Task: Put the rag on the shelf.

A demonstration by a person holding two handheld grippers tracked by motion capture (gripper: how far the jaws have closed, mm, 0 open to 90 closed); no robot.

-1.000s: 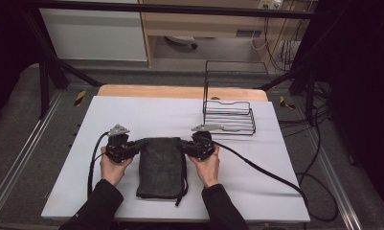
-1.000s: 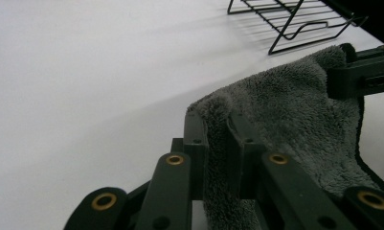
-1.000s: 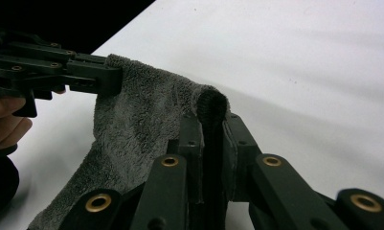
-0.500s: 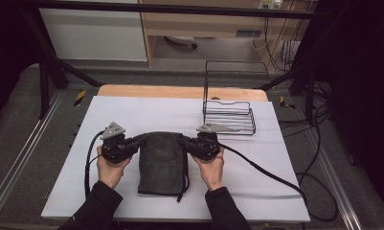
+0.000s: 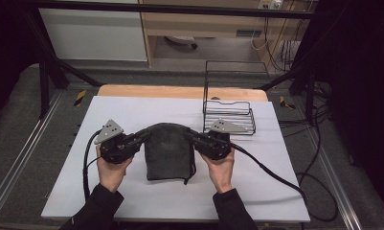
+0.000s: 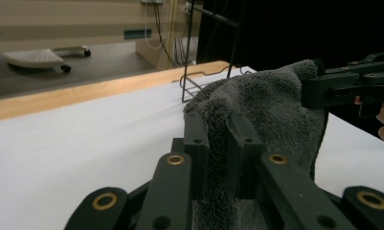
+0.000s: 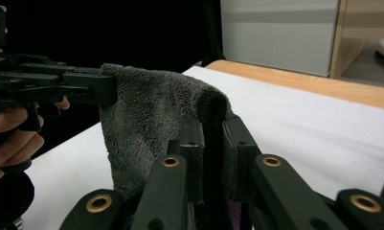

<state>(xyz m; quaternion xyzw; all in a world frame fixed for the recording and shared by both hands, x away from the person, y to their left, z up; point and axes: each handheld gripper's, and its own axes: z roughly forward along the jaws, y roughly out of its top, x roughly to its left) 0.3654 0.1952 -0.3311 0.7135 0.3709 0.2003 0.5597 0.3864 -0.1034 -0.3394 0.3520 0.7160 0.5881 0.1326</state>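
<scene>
Left gripper (image 6: 217, 143): jaws clamped on one upper corner of the dark grey terry-cloth towel (image 5: 168, 153). In the left gripper view the pile is pinched flat between the two black pads and bulges out above them. Cloth runs from there across to the other gripper, whose jaw tips hold the far corner at upper right of that view.

Right gripper (image 7: 212, 143): jaws likewise clenched on the opposite upper corner of the towel. The right gripper view shows a rolled hem of cloth standing just above the pads, the rest draping away leftward to the left gripper's jaws.

From the high view: left gripper (image 5: 142, 137) and right gripper (image 5: 193, 137) point inward at each other, level, with the towel's top edge arched between them. The towel hangs as a folded, roughly rectangular panel; its lower edge lies near or on the white table surface (image 5: 132, 108), contact not certain. A thin dark loop dangles at its lower right corner.

Left hand (image 5: 112, 168) and right hand (image 5: 221, 167) grip the handles from below, dark sleeves entering at the bottom edge. A black cable (image 5: 271, 170) trails from the right gripper across the table to the right.

Black wire rack (image 5: 229, 112) stands at the far right of the table, just behind the right gripper, apart from the towel.
</scene>
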